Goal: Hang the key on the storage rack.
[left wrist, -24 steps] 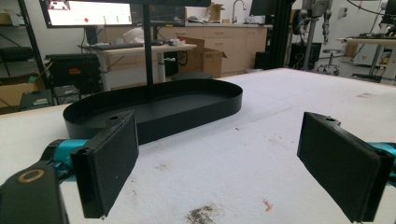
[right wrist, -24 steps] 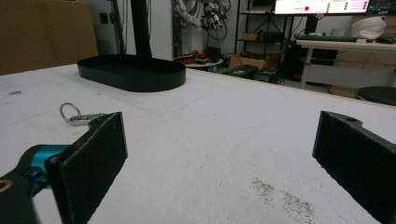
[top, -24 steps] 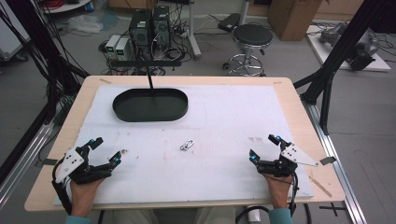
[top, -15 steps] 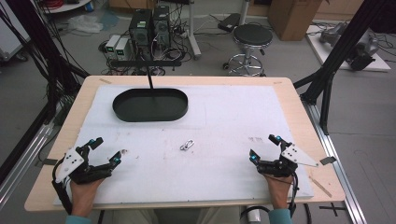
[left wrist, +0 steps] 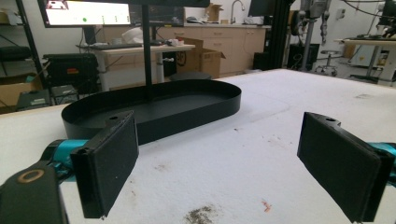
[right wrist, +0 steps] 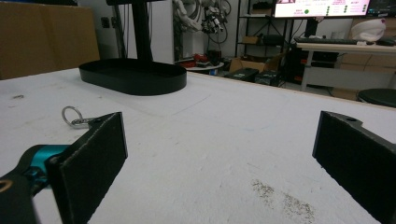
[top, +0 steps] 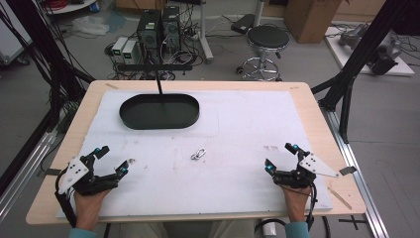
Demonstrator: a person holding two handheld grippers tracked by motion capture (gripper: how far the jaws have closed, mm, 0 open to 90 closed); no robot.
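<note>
Nearest the front edge of the table, the person's two hands rest on the white mat, each holding a gripper. At the front left corner the left gripper has its jaws spread wide with nothing between them; the left gripper view shows both black pads apart over bare, lightly stained mat. At the front right corner the right gripper is likewise spread and empty, its jaws pointing up the table.

Between them, a little farther in and roughly midway across, lies the small metal key ring, a ring with a short clip attached, flat on the mat and touching nothing. In the right gripper view it sits just beyond the left-hand pad, its ring standing slightly off the surface. It is well apart from both grippers, somewhat nearer the left.

Farther back, toward the rear left part of the table, stands the black oval tray, shallow-walled and empty, with a thin black post rising behind it.

Judging from this layout, the work is to pick up the key ring and probably place it in the tray. The risk lies in the thing itself: it is small, flat and hard, so broad pads closing from above may push it along the mat or pinch only the ring, letting the clip swing and slip free on the way to the tray.
</note>
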